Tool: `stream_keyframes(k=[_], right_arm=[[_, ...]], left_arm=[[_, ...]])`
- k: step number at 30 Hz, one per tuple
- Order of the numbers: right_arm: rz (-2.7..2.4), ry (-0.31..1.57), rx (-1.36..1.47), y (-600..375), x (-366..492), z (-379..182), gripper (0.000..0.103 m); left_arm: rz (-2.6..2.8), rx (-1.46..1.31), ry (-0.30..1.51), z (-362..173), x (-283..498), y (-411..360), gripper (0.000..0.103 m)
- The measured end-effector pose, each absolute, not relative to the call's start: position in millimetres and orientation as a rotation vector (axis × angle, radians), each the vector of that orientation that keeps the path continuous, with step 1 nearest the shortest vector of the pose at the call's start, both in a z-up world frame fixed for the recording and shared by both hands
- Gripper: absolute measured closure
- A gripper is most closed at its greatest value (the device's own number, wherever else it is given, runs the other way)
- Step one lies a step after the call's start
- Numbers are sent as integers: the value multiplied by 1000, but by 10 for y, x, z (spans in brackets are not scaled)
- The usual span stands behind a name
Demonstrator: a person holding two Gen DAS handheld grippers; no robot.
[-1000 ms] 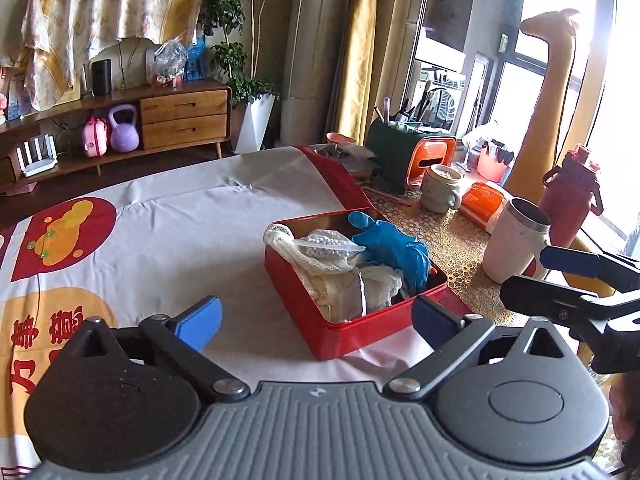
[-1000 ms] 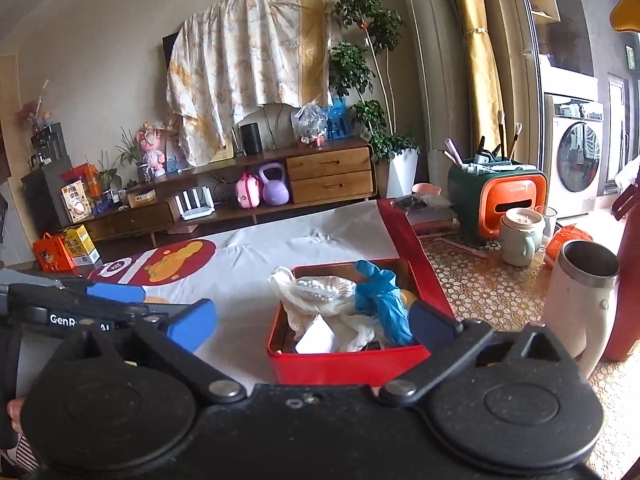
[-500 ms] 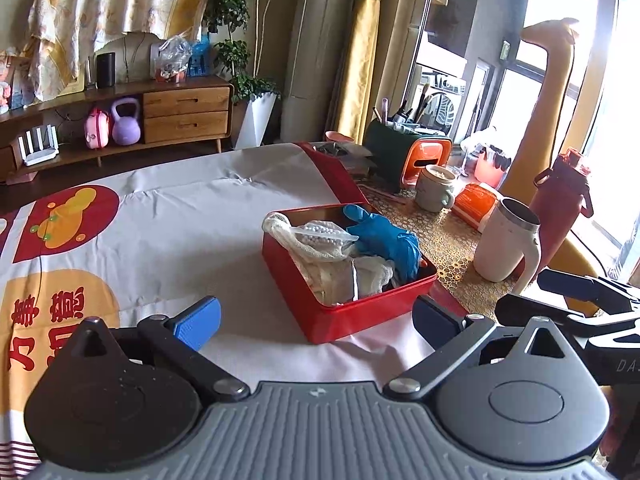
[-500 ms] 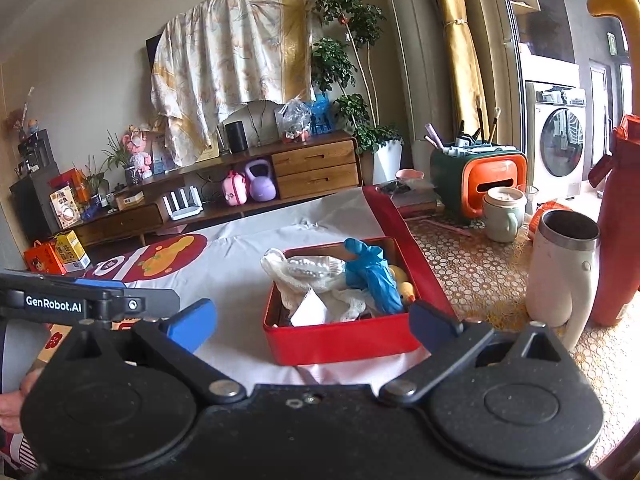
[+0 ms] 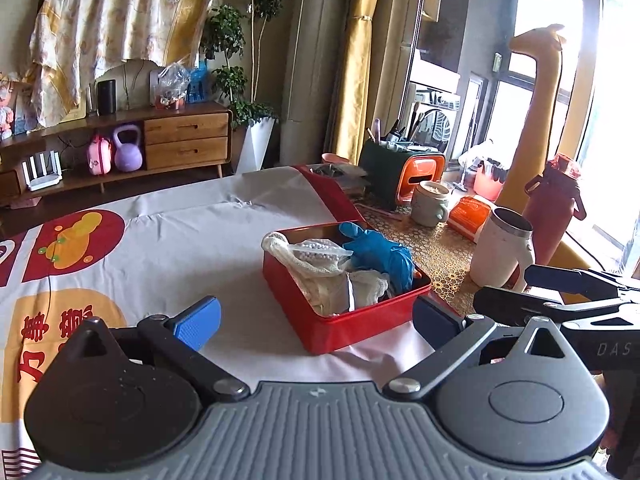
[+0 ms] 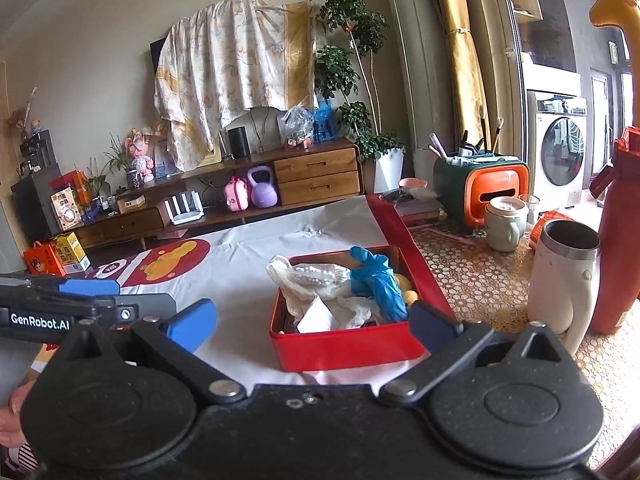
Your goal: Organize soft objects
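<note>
Both grippers, left gripper (image 5: 316, 320) and right gripper (image 6: 312, 320), gape wide, empty, before the red tin (image 5: 360, 326) stuffed with blue glove (image 5: 380, 254); white mug (image 6: 560, 288) stands beside it

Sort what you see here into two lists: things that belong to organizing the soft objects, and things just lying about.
Part of the job:
red box
blue glove
white mesh cloth
left gripper, open
right gripper, open

Just lying about:
white mug
red bottle
green cup
purple kettlebell
</note>
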State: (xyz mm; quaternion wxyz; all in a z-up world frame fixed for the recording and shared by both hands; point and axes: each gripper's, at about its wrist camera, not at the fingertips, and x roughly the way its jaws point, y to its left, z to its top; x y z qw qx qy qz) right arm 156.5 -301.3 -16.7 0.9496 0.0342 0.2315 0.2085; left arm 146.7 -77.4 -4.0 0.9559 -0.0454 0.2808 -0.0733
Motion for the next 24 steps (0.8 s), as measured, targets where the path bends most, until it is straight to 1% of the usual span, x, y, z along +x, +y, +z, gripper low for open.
stream_keyframes(k=[24], right_arm=[[444,463,63,-2942,1508,-119,0]], left_arm=[[-138,-102,559,13,1383,-723,0]])
